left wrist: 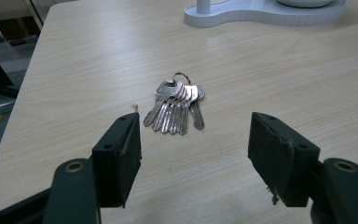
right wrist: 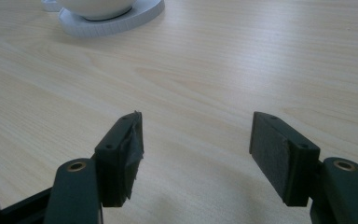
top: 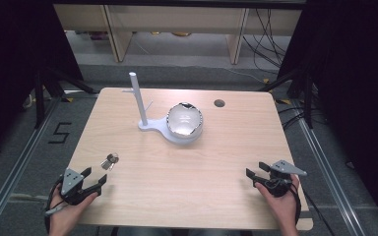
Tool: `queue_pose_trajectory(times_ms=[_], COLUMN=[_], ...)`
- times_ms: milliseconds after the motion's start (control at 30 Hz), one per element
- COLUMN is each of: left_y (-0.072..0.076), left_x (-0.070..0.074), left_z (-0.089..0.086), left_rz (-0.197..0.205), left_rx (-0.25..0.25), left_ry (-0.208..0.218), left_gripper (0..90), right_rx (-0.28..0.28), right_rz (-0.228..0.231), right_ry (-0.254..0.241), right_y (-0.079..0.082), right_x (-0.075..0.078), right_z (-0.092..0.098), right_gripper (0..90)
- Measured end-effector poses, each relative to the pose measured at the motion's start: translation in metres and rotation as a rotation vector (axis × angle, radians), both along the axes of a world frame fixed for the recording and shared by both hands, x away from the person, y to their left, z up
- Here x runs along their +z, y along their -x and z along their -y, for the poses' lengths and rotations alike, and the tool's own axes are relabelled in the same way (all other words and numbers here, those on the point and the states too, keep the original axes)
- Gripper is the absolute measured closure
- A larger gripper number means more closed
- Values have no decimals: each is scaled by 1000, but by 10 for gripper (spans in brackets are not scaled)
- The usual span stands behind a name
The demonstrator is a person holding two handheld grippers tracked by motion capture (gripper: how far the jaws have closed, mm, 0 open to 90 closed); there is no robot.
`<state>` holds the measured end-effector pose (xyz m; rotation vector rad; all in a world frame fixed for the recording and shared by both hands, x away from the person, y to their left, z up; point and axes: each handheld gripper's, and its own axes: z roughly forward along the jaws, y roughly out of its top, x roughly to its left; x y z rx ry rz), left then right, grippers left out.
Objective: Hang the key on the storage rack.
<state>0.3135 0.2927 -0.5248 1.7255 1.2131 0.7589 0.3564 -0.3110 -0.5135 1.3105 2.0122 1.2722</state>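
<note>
1. One light wooden table (top: 177, 172) carries everything; taking its middle as the clock centre, a white stand (top: 153, 125) sits toward 12 o'clock, with one upright post (top: 137, 96) and one shiny bowl (top: 184, 120) on its round base.
2. The left hand (top: 64, 211) comes in at about 8 o'clock, forearm rising from the bottom edge, and holds the left gripper (top: 94, 179) low over the table's near left corner, jaws pointing up-table and slightly right. Its jaws stand wide apart and hold nothing.
3. The right hand (top: 283, 201) enters at about 4 o'clock and holds the right gripper (top: 256, 171) aimed left and up-table toward the stand. Its jaws are also spread wide, with bare table between them.
4. One bunch of keys (left wrist: 177, 105) lies flat at about 8 o'clock, just ahead of the left gripper and apart from it. About six silver keys fan from one small ring (left wrist: 182, 75); the blades run toward the gripper, the ring at the far end.
</note>
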Motion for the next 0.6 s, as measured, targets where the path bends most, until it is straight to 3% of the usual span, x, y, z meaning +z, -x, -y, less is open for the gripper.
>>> queue_pose_trajectory(times_ms=[100,167,200,300,333,400,433,467,500,600], left_y=[-2,-7,-10,-26,-33,-47,-61,-61,-70,-93], left_x=[1,4,8,19,25,33,41,41,45,52], left_z=[1,3,4,6,3,7,9,9,11,16], left_rz=[-20,-62,-87,-245,-311,-386,-459,-459,-477,-572], left_rx=[-8,-24,-22,-18,-49,-59,-100,-100,-118,-163], left_ry=[7,-14,-27,-43,-85,-110,-146,-146,-169,-248], left_gripper=[340,341,342,336,329,320,296,293,289,266], right_rx=[-15,-22,-3,-12,-8,3,3,3,6,8], right_rz=[-20,-31,-14,-31,-25,6,-1,-1,-20,-19], right_ry=[-24,-34,-1,-8,-2,38,28,28,14,22], right_y=[2,2,0,1,1,-2,-2,-2,-1,-2], right_x=[0,0,0,0,0,-1,0,0,0,0], right_z=[-3,-3,-1,-3,-3,0,0,0,-2,-2], right_gripper=[354,354,354,353,352,352,351,351,350,349])
